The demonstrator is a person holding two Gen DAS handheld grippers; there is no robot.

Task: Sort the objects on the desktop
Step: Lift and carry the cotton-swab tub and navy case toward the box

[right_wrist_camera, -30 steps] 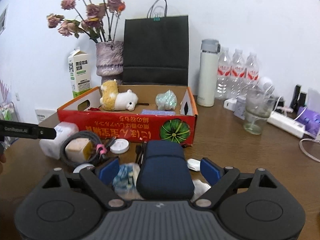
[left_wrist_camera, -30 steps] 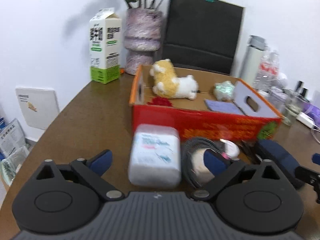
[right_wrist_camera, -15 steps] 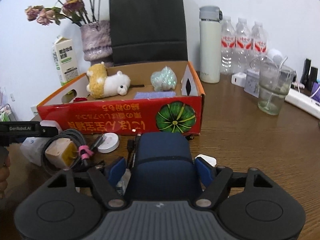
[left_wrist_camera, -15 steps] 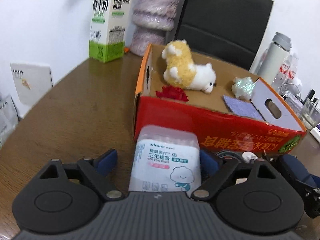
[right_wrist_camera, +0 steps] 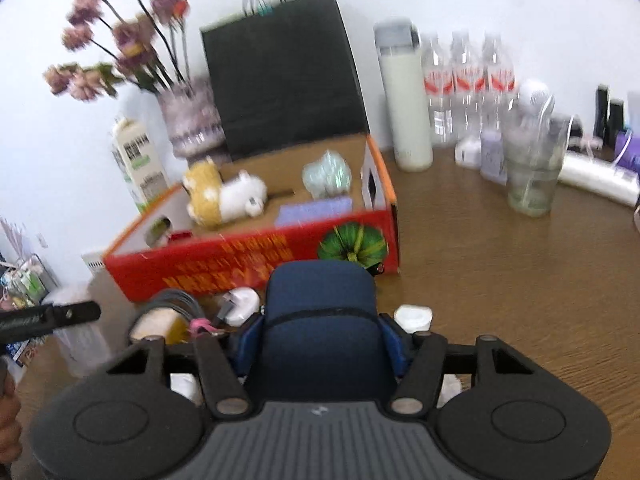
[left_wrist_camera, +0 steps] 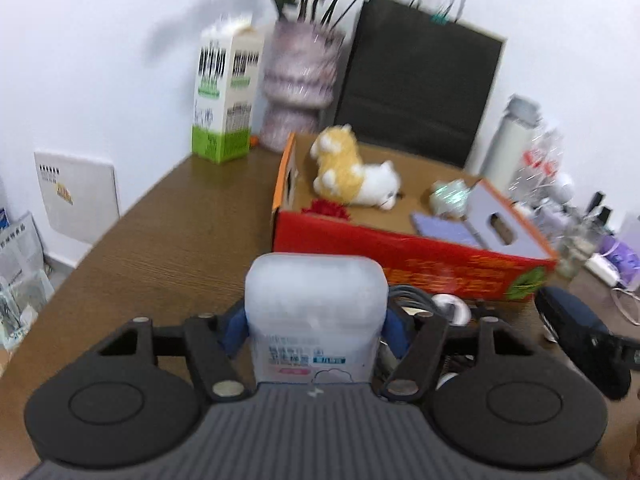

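Both grippers are clamped: left gripper [left_wrist_camera: 316,326] on the cotton swab box [left_wrist_camera: 316,316], right gripper [right_wrist_camera: 320,334] on the navy case [right_wrist_camera: 320,320], near the table's [right_wrist_camera: 520,280] front edge.

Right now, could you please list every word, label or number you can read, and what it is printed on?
None reads cleanly; both views are motion-blurred.
Cotton swab box: blue and pink label, illegible.
Milk carton: dark print, illegible.
Red cardboard box: yellow characters, upside down, illegible.
Water bottles: red labels, illegible.

both jaws have closed, gripping cotton-swab box [left_wrist_camera: 316,312] and navy case [right_wrist_camera: 320,320].
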